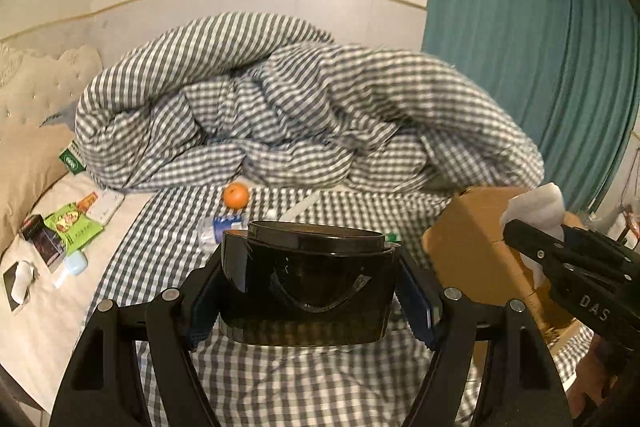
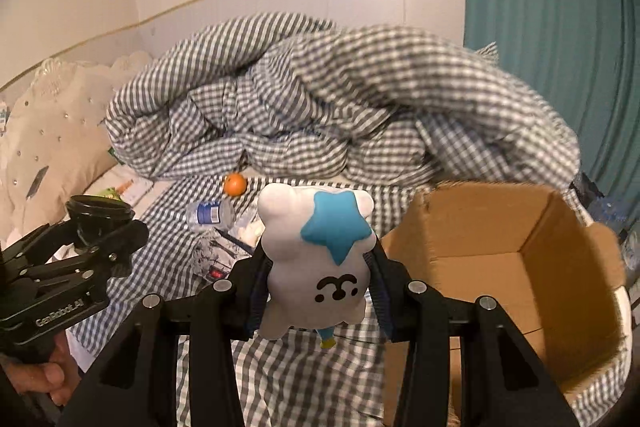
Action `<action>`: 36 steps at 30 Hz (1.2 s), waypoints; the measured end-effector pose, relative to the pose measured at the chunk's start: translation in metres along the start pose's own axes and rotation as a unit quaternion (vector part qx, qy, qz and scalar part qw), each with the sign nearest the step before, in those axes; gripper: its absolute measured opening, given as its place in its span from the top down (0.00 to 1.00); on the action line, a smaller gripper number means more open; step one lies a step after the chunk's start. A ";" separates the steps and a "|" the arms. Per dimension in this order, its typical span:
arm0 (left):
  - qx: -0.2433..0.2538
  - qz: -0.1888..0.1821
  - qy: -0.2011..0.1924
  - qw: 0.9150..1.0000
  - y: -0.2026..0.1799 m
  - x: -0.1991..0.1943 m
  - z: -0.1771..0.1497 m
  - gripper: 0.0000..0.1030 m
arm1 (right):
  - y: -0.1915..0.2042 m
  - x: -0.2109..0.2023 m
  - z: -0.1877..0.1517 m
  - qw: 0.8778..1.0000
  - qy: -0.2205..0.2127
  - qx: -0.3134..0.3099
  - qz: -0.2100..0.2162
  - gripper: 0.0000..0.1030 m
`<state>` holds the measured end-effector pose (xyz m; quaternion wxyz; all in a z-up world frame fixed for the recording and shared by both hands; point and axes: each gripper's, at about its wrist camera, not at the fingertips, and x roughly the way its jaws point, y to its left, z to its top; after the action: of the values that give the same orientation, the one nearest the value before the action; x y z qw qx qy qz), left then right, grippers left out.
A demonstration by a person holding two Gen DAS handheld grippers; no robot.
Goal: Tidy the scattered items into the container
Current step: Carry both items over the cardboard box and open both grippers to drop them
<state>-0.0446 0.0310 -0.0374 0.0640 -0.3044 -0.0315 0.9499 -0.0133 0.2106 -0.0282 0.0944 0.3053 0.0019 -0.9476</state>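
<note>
Both grippers are loaded, held above the bed [image 1: 280, 387]. My left gripper [image 1: 312, 291] has its jaws set wide and pressed against the two sides of a dark, glossy round tub [image 1: 308, 283] whose lid sits slightly askew on top; in the right wrist view the same tub [image 2: 100, 213] shows at the far left, clear of the sheet. My right gripper [image 2: 316, 287] has its jaws pinched on the flanks of a white plush toy [image 2: 316, 259] with a blue star on it and a small black face mark; the toy is upright between the jaws and off the bed. The cardboard box [image 2: 520, 267] stands open on the bed just to the right of the toy, inside visible and bare as far as I can see. Still on the gingham sheet: an orange [image 1: 236, 195] near the foot of the bunched checked duvet [image 1: 300, 107], a crushed plastic bottle [image 2: 210, 213] with a blue label lying on its side, and some crumpled printed packaging [image 2: 212, 255] beside it. On the pale strip at the left lie a green snack packet [image 1: 74, 227], a small dark box [image 1: 46, 241] and a light blue case [image 1: 76, 263]. A teal curtain [image 1: 520, 67] hangs at right.
</note>
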 end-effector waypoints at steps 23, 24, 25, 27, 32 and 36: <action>0.047 -0.082 -0.035 0.995 -0.128 -0.040 0.019 0.25 | -0.144 -0.078 -0.020 0.992 -0.008 0.050 -0.112 0.58; 0.051 -0.085 -0.035 0.994 -0.134 -0.040 0.018 0.25 | -0.156 -0.070 -0.024 0.992 0.003 0.055 -0.117 0.58; 0.056 -0.088 -0.034 0.994 -0.140 -0.040 0.018 0.25 | -0.164 -0.063 -0.027 0.991 0.010 0.058 -0.120 0.58; 0.066 -0.092 -0.034 0.993 -0.150 -0.041 0.016 0.25 | -0.185 -0.046 -0.035 0.989 0.033 0.068 -0.129 0.58; 0.074 -0.092 -0.032 0.992 -0.165 -0.036 0.015 0.25 | -0.213 -0.015 -0.052 0.986 0.071 0.087 -0.127 0.58; 0.080 -0.093 -0.025 0.992 -0.176 -0.028 0.013 0.25 | -0.227 0.002 -0.064 0.983 0.095 0.094 -0.128 0.58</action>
<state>-0.0112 0.2013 0.0066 0.1751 -0.2700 0.0146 0.9467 -0.0188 0.4374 -0.0942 -0.0569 0.3983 -0.0389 -0.9147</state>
